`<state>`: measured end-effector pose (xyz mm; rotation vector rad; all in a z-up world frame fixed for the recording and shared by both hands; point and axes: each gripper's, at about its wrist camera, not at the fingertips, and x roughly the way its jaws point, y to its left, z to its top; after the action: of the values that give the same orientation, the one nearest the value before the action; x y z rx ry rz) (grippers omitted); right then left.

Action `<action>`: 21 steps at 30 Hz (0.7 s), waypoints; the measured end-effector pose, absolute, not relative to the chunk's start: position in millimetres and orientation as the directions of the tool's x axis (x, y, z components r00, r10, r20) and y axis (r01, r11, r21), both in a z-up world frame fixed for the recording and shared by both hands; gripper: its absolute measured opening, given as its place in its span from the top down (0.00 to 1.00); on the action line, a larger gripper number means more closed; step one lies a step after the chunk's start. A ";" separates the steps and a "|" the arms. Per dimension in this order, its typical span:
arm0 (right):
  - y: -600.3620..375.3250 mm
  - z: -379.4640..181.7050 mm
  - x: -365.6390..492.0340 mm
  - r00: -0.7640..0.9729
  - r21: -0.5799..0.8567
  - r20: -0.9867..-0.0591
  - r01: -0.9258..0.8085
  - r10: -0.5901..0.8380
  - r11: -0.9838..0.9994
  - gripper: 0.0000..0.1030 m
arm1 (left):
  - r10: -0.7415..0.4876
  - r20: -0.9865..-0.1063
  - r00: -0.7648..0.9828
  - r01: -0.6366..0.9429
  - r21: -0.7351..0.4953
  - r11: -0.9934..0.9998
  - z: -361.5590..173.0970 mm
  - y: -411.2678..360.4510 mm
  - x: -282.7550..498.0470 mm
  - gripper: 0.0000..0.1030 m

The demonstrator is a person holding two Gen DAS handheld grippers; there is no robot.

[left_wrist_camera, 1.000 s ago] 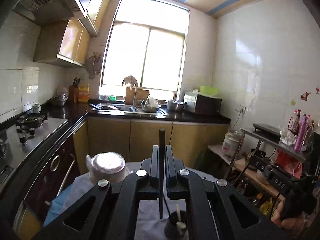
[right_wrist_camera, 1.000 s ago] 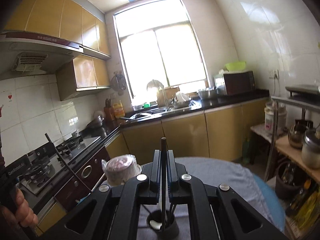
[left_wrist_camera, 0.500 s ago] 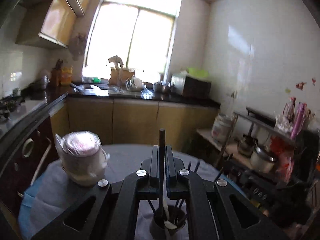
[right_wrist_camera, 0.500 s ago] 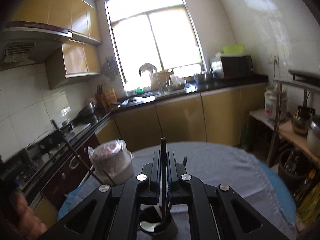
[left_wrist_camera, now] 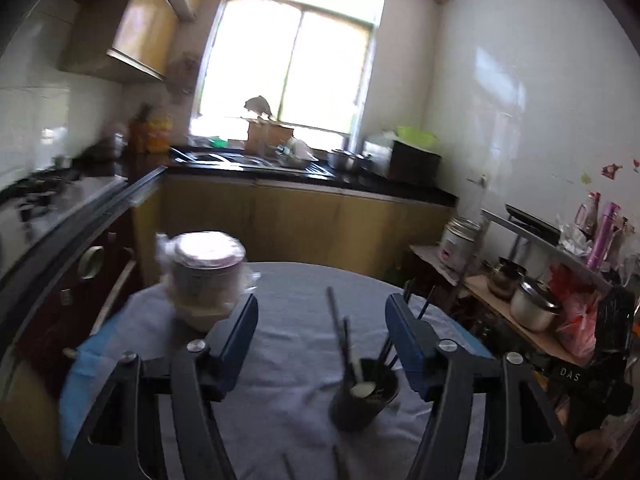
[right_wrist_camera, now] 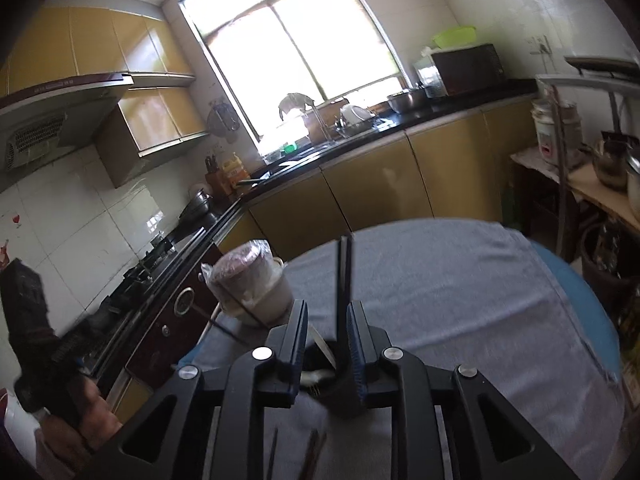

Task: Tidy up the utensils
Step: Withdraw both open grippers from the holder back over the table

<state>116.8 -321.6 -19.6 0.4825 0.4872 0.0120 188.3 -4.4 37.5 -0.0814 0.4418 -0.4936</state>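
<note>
A dark utensil cup [left_wrist_camera: 362, 398] stands on the grey-clothed round table [left_wrist_camera: 296, 292] and holds several dark chopsticks [left_wrist_camera: 336, 326] and a white spoon [left_wrist_camera: 362, 388]. My left gripper [left_wrist_camera: 322, 322] is open wide and empty, with the cup below and between its fingers. In the right wrist view the cup [right_wrist_camera: 334, 390] sits right under my right gripper [right_wrist_camera: 328, 320], whose jaws stand a little apart. Dark chopsticks [right_wrist_camera: 344, 280] stand upright between them, leaning by the right pad. Loose chopsticks [right_wrist_camera: 310, 454] lie on the cloth nearer to me.
A plastic-wrapped pot [left_wrist_camera: 206, 276] stands at the table's left, also in the right wrist view [right_wrist_camera: 252, 286]. Yellow cabinets and a black counter [left_wrist_camera: 304, 172] run behind. A stove [left_wrist_camera: 40, 196] is left. A cluttered rack [left_wrist_camera: 532, 280] stands right.
Both grippers have opened and let go of the chopsticks they held, the left wide, the right slightly. The chopsticks now stand in the cup. Both views have tilted down toward the table.
</note>
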 end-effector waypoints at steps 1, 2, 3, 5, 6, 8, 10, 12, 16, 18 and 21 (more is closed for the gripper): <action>-323.1 -27.0 107.3 0.880 0.455 -0.458 0.111 0.125 0.884 0.79 | -0.452 -0.408 0.793 0.421 -0.169 0.891 34.5 -0.2 180.8 0.28; -324.6 -34.8 99.3 0.873 0.461 -0.471 0.123 0.125 0.879 0.79 | -0.416 -0.438 0.797 0.389 -0.154 0.908 28.8 5.0 171.9 0.26; -325.8 -44.7 90.3 0.863 0.471 -0.489 0.137 0.128 0.871 0.79 | -0.379 -0.475 0.794 0.355 -0.144 0.924 20.5 9.4 161.2 0.24; -325.8 -61.9 76.2 0.844 0.496 -0.517 0.159 0.143 0.854 0.78 | -0.344 -0.526 0.778 0.317 -0.144 0.937 5.5 13.9 144.1 0.24; -325.5 -68.7 70.7 0.836 0.506 -0.527 0.167 0.150 0.846 0.78 | -0.316 -0.555 0.770 0.290 -0.138 0.947 -2.9 14.2 135.7 0.23; -323.0 -82.0 58.2 0.818 0.518 -0.552 0.184 0.163 0.835 0.77 | -0.251 -0.623 0.741 0.240 -0.104 0.965 -21.1 10.1 119.4 0.23; -316.8 -90.3 49.6 0.800 0.520 -0.573 0.186 0.179 0.833 0.72 | -0.197 -0.671 0.714 0.204 -0.070 0.976 -34.8 5.1 105.7 0.23; -310.3 -93.5 41.1 0.788 0.521 -0.585 0.183 0.193 0.834 0.68 | -0.149 -0.691 0.708 0.173 -0.035 0.984 -41.9 0.7 92.3 0.23; -292.8 -87.7 26.2 0.785 0.493 -0.587 0.156 0.195 0.856 0.57 | -0.055 -0.676 0.735 0.120 0.049 0.992 -45.5 -0.9 69.0 0.22; -285.2 -83.8 18.9 0.794 0.479 -0.578 0.143 0.189 0.866 0.47 | -0.033 -0.666 0.745 0.104 0.068 0.992 -44.0 1.5 63.6 0.22; -271.0 -80.8 13.6 0.794 0.449 -0.580 0.122 0.184 0.885 0.47 | -0.009 -0.651 0.759 0.084 0.084 0.993 -43.2 5.7 54.2 0.21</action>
<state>13.6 -271.0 -80.8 0.4916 0.6601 0.0350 54.2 5.7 -43.2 0.1102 0.7071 -0.0508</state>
